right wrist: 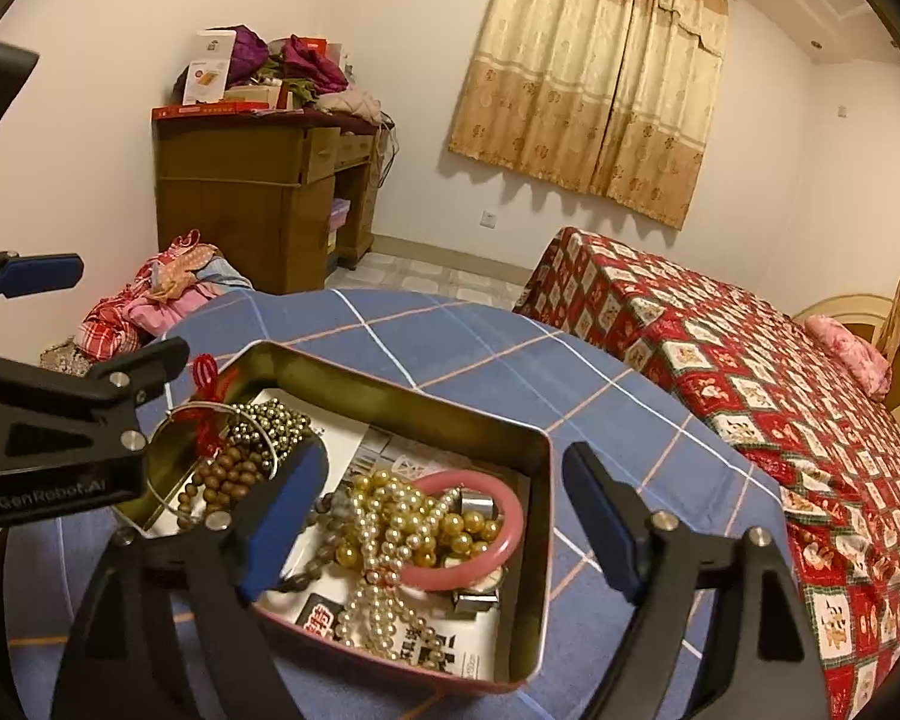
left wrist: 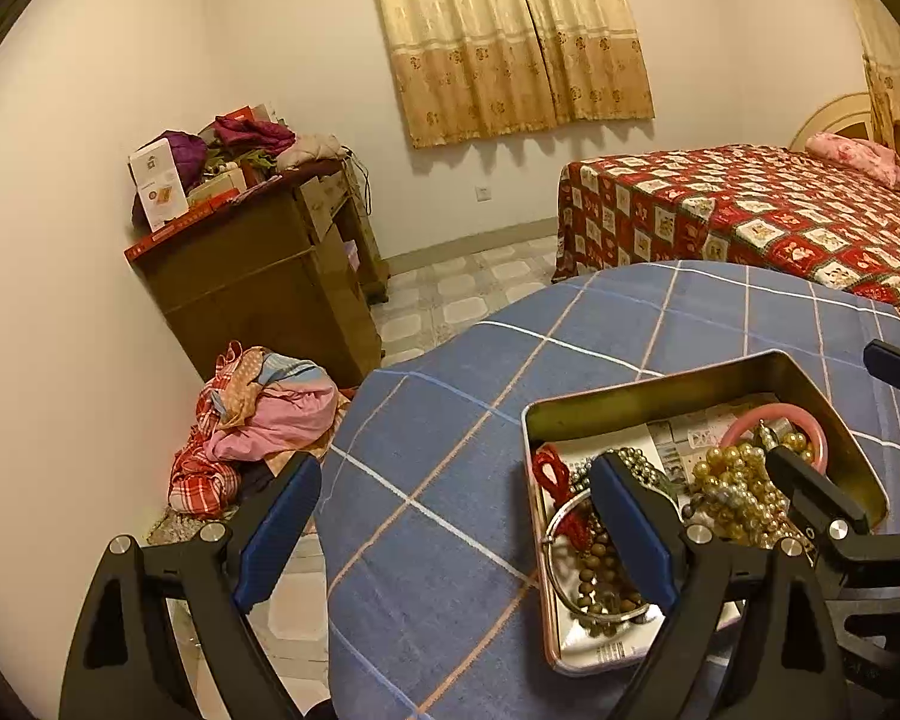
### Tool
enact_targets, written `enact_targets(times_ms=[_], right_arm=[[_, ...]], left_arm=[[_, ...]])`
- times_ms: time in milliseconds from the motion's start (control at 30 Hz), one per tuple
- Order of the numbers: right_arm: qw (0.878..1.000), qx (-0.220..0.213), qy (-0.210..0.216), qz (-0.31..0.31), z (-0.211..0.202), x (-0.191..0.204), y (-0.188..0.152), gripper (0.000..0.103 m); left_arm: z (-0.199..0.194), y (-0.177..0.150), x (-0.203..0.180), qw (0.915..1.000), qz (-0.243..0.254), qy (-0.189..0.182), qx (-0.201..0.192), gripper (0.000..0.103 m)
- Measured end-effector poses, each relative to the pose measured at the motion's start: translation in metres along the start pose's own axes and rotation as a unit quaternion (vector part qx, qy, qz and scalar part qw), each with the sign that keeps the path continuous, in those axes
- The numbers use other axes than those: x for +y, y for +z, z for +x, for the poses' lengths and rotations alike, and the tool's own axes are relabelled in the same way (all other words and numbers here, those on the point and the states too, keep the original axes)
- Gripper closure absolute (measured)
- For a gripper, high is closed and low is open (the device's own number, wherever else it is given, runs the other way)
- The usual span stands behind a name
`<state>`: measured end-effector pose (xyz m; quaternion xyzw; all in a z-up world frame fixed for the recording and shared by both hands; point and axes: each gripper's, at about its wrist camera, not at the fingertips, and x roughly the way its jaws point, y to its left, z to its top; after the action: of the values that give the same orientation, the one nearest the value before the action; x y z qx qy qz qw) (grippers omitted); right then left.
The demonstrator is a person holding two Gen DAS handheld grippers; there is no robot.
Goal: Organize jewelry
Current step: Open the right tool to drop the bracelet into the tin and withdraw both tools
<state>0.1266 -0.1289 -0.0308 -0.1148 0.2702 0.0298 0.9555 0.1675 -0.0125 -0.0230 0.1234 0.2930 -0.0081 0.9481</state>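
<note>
A metal tin (left wrist: 648, 393) (right wrist: 534, 546) lined with newspaper sits on the blue checked table. It holds a pink bangle (right wrist: 480, 564) (left wrist: 819, 429), gold and white pearl strands (right wrist: 390, 534) (left wrist: 732, 480), brown wooden beads (right wrist: 228, 477) (left wrist: 606, 564), a thin silver bangle (left wrist: 555, 546), dark metal beads (right wrist: 270, 420) and a red cord (left wrist: 549, 471) (right wrist: 207, 372). My left gripper (left wrist: 450, 531) is open and empty above the table, its right finger over the tin's left part. My right gripper (right wrist: 438, 525) is open and empty, hovering over the tin's jewelry.
The table wears a blue checked cloth (left wrist: 450, 396). A bed with a red patterned cover (right wrist: 750, 372) lies to the right. A wooden desk piled with boxes and clothes (left wrist: 258, 252) stands at the left wall, with a heap of clothes (left wrist: 252, 420) on the floor.
</note>
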Motion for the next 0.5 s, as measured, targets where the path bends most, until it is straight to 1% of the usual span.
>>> enact_targets(times_ms=[100, 267, 500], right_arm=[[1.000, 0.001, -0.002, 0.004, -0.005, -0.002, -0.002, 0.018], [1.000, -0.009, -0.012, 0.013, -0.022, -0.010, -0.007, 0.011], [0.999, -0.023, -0.016, 0.029, -0.048, -0.018, -0.015, 0.010]], left_arm=[[-0.008, -0.002, 0.000, 1.0000, -0.002, 0.000, -0.005, 0.012], [-0.023, -0.008, -0.003, 0.9999, 0.005, 0.005, -0.015, 0.012], [-0.048, -0.018, -0.006, 0.9996, 0.003, -0.005, -0.027, 0.012]])
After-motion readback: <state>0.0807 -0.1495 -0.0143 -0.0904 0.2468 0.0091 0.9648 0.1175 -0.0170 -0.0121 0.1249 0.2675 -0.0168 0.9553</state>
